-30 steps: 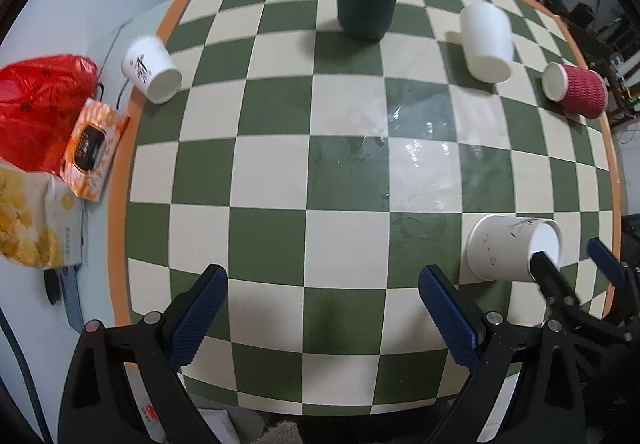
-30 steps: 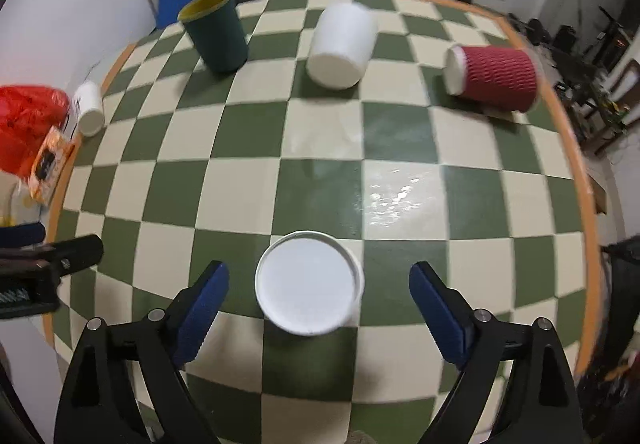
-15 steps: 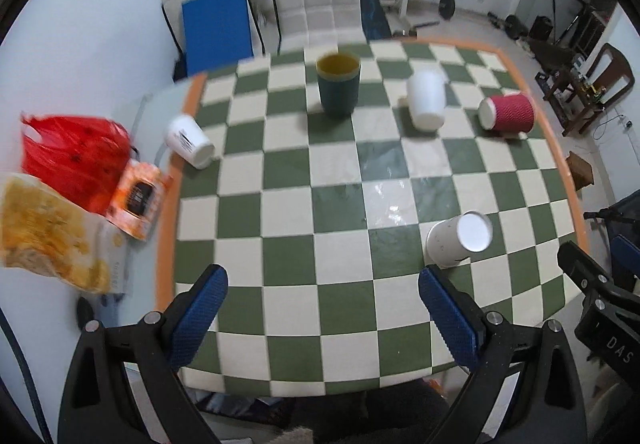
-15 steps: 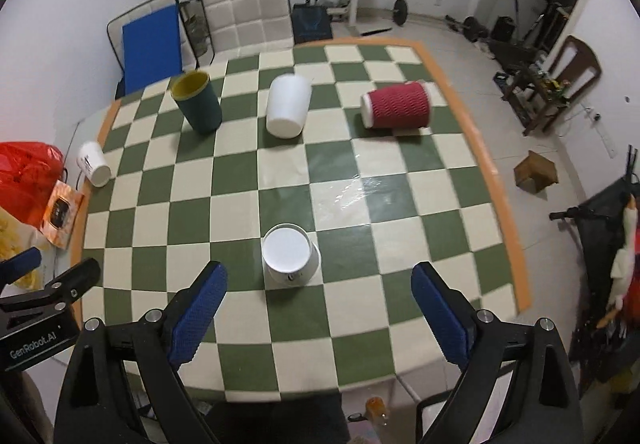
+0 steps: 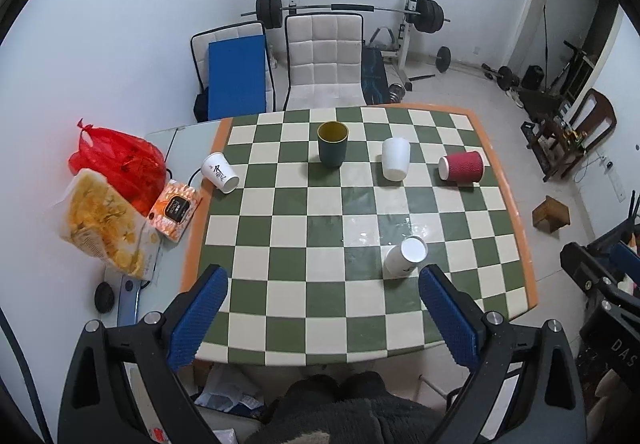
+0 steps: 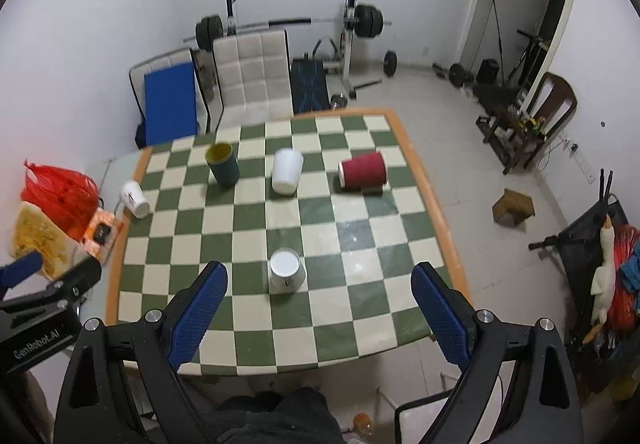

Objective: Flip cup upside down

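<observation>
— Walk me across the table, left to right. What do you see?

— Off the left edge, a red bag (image 5: 120, 160) and a snack packet (image 5: 102, 224). Then a small printed cup (image 5: 220, 172) on its side at the orange border, a dark green cup (image 5: 333, 143) upright, a white cup (image 5: 395, 158), and a red ribbed cup (image 5: 461, 167) on its side. Nearer me, right of centre, the paper cup (image 6: 286, 270) stands on a checker square with its flat base up.

— So it is flipped?

— I judge so; it sits mouth down, apart from everything.

— And your jaws?

— My left gripper (image 5: 324, 320) is spread wide with nothing between the pads, held high and well back from the table. My right gripper (image 6: 320, 314) is likewise wide apart and empty, the cup ahead of it but not touched.

— If you had to take it again?

— It looks thin paper: light, easily crushed, likely to skid on the glossy cloth. I'd pinch the side wall around mid-height, gently.
</observation>
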Available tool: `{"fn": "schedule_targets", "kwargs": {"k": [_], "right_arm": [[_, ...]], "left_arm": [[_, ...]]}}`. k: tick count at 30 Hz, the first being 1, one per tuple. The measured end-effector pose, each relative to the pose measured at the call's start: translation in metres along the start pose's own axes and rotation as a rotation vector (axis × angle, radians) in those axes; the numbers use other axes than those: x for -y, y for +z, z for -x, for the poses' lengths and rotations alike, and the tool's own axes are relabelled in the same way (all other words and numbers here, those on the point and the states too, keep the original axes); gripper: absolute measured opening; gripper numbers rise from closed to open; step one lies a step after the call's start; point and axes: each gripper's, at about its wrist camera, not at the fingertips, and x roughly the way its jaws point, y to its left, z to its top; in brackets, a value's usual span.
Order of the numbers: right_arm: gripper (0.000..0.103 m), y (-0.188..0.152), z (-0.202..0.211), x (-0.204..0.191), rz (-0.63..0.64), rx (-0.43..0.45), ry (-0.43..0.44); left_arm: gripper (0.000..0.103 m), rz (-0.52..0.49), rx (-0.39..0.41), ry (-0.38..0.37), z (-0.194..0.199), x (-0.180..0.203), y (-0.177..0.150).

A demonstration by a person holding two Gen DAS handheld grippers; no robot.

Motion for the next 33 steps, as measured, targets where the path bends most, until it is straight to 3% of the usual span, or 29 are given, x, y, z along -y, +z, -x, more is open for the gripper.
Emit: {"fn": "schedule_targets", "kwargs": {"k": [9,33], "right_arm": [[0.096,0.002,0.041,0.010,0.030,0.022,0.029],[0.099,0.013,0.037,0.023,0.054,0.002,0.072]], "left_arm": [[0.098,0.022,0.021,0.011,0.035,0.003,-0.006],[0.098,0.029,0.014,0.034,0.046,0.008,-0.007]]}}
